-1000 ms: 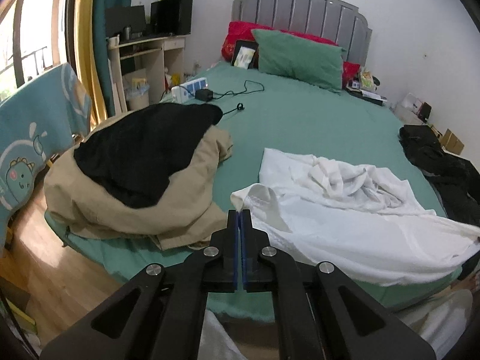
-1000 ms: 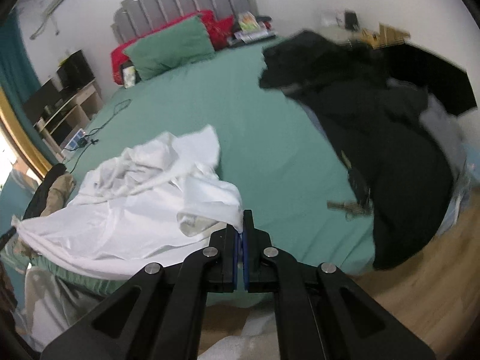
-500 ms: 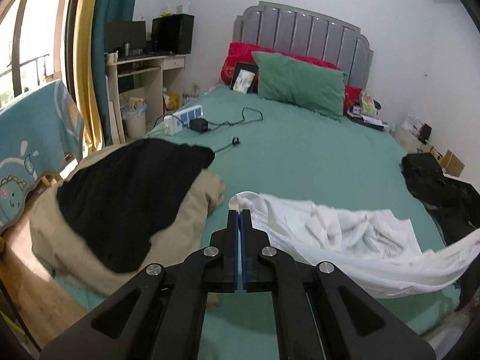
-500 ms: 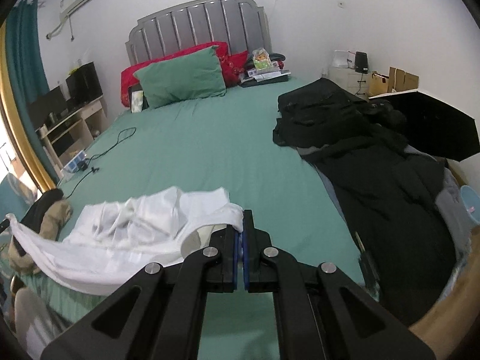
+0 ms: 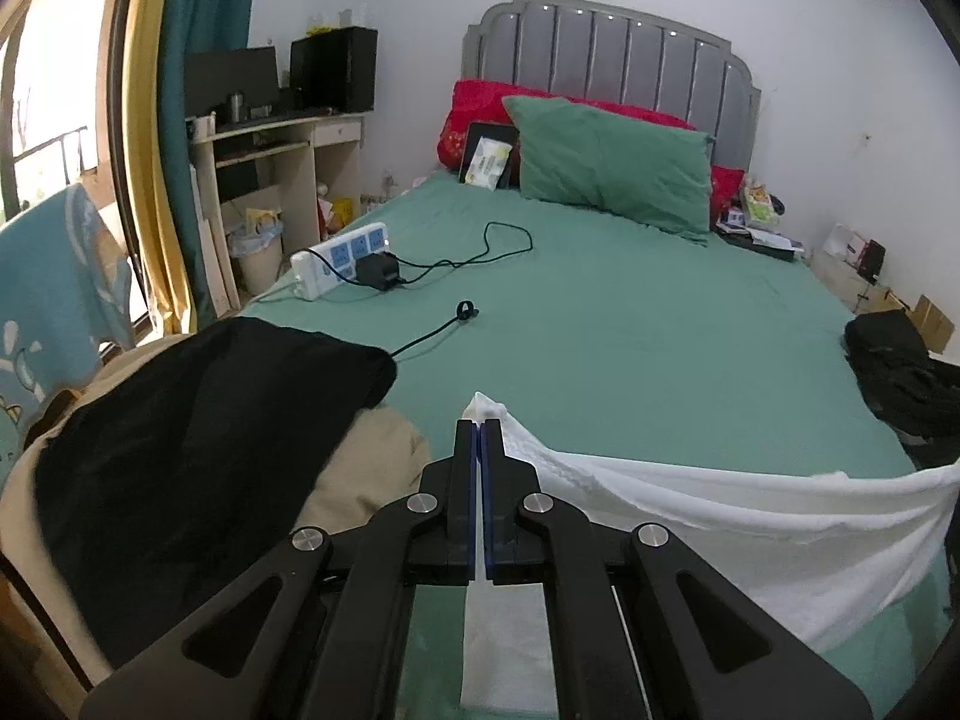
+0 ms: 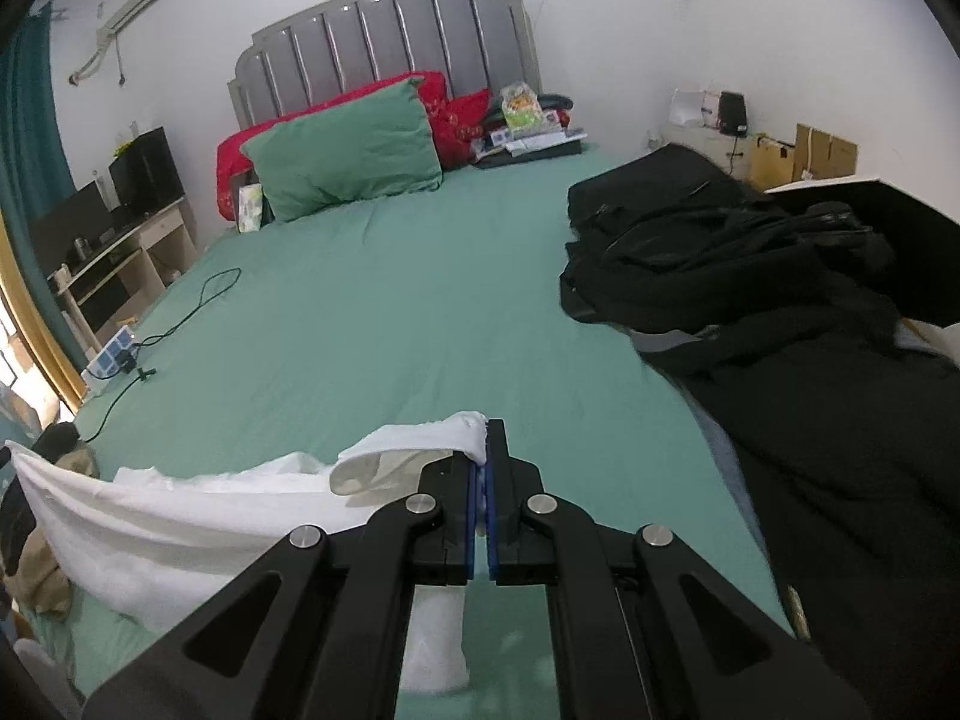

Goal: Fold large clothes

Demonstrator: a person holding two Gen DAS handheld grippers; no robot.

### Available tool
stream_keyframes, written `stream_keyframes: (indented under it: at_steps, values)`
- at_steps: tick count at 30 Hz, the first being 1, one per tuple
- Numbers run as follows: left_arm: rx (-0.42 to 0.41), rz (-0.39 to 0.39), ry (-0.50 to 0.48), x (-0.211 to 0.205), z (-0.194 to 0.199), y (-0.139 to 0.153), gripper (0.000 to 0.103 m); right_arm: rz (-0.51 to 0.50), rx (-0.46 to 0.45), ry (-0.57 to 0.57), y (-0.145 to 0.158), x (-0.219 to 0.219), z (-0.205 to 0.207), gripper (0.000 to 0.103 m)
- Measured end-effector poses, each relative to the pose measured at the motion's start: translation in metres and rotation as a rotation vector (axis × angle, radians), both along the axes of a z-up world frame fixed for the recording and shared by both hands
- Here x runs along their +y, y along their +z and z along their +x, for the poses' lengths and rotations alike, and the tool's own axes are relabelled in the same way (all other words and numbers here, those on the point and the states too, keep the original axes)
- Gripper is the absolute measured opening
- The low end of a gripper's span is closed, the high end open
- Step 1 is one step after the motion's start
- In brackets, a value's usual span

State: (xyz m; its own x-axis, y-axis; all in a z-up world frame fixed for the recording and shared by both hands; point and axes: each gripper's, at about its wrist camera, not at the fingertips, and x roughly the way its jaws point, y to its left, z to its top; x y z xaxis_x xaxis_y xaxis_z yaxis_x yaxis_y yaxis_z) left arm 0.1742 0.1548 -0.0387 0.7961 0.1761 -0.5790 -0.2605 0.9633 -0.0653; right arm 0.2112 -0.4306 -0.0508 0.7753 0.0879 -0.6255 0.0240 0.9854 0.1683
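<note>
1. My left gripper (image 5: 478, 429) is pressed together on one corner of the white garment (image 5: 690, 504), so the cloth hangs from it and stretches off to its right.
2. Between both grippers the garment spans taut above the green bed (image 5: 630, 330), just ahead of them; I judge this spreads it flat for folding.
3. My right gripper (image 6: 483, 429) pinches the opposite corner, cloth trailing left.

I see the white garment (image 5: 720, 510), a crumpled heap on the bed (image 5: 630, 330) a second ago, now lifted and stretched taut between both grippers, which have moved up the bed toward the headboard (image 5: 606, 48).
</note>
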Motion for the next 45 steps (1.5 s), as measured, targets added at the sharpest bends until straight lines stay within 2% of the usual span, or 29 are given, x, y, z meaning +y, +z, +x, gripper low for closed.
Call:
stream_keyframes:
  at_steps: [7,11,12,14,15,16,17,20,22,26,29,32,33,35,38,39,40,41,42,43,44,45]
  values:
    - [0.042,0.012,-0.013,-0.004,0.067,-0.027,0.002,0.009,0.077,0.003,-0.033,-0.002,0.07,0.003]
    - [0.135,0.006,0.015,-0.002,0.105,-0.053,0.002,-0.015,0.142,-0.008,-0.059,0.004,0.102,0.005]
    - [0.174,0.0,0.023,-0.001,0.114,-0.063,0.003,-0.03,0.168,-0.01,-0.067,0.006,0.107,0.011]
    - [0.231,-0.024,0.029,0.004,0.124,-0.077,0.017,-0.053,0.203,0.001,-0.081,0.012,0.112,0.035]
    - [0.243,-0.052,0.029,0.008,0.124,-0.083,0.038,-0.045,0.2,0.01,-0.085,0.012,0.111,0.062]
    - [0.242,-0.066,0.039,0.011,0.122,-0.084,0.058,-0.03,0.194,0.019,-0.087,0.012,0.107,0.072]
    - [0.236,-0.069,0.052,0.013,0.118,-0.084,0.062,-0.017,0.184,0.021,-0.086,0.01,0.104,0.072]
    - [0.231,-0.073,0.076,0.017,0.097,-0.083,0.063,0.006,0.172,0.003,-0.079,0.001,0.087,0.072]
    - [0.25,-0.098,0.073,0.017,0.08,-0.087,0.063,0.056,0.183,-0.022,-0.078,-0.008,0.071,0.072]
    - [0.341,-0.109,0.034,0.004,0.042,-0.111,0.063,0.191,0.236,-0.054,-0.089,-0.022,0.033,0.072]
    - [0.416,-0.114,0.011,-0.002,0.018,-0.134,0.063,0.193,0.289,-0.042,-0.101,-0.018,0.006,0.072]
    - [0.447,-0.106,-0.019,-0.009,0.003,-0.147,0.063,0.198,0.337,-0.003,-0.113,-0.007,-0.01,0.069]
    - [0.441,-0.083,-0.035,-0.013,0.0,-0.149,0.063,0.21,0.35,0.01,-0.117,-0.004,-0.012,0.059]
    - [0.427,-0.056,-0.043,-0.016,-0.004,-0.15,0.063,0.243,0.374,0.03,-0.127,0.004,-0.015,0.052]
    - [0.422,-0.089,-0.029,-0.011,-0.006,-0.153,0.063,0.216,0.369,0.039,-0.132,0.018,-0.018,0.049]
    - [0.42,-0.096,-0.028,-0.009,-0.007,-0.153,0.063,0.199,0.37,0.049,-0.132,0.023,-0.017,0.037]
    - [0.418,-0.096,-0.031,-0.009,-0.008,-0.153,0.063,0.201,0.375,0.067,-0.132,0.027,-0.017,0.015]
    - [0.416,-0.089,-0.039,-0.01,-0.01,-0.153,0.062,0.224,0.386,0.084,-0.134,0.029,-0.016,0.01]
    - [0.408,-0.095,-0.064,-0.011,-0.012,-0.153,0.044,0.242,0.391,0.095,-0.134,0.029,-0.016,0.009]
    - [0.406,-0.103,-0.087,-0.013,-0.013,-0.15,0.017,0.237,0.386,0.098,-0.133,0.029,-0.017,0.008]
    - [0.412,-0.106,-0.106,-0.015,-0.015,-0.149,0.01,0.226,0.383,0.101,-0.131,0.03,-0.019,0.008]
    - [0.415,-0.095,-0.111,-0.018,-0.019,-0.146,0.008,0.215,0.376,0.101,-0.127,0.028,-0.021,0.007]
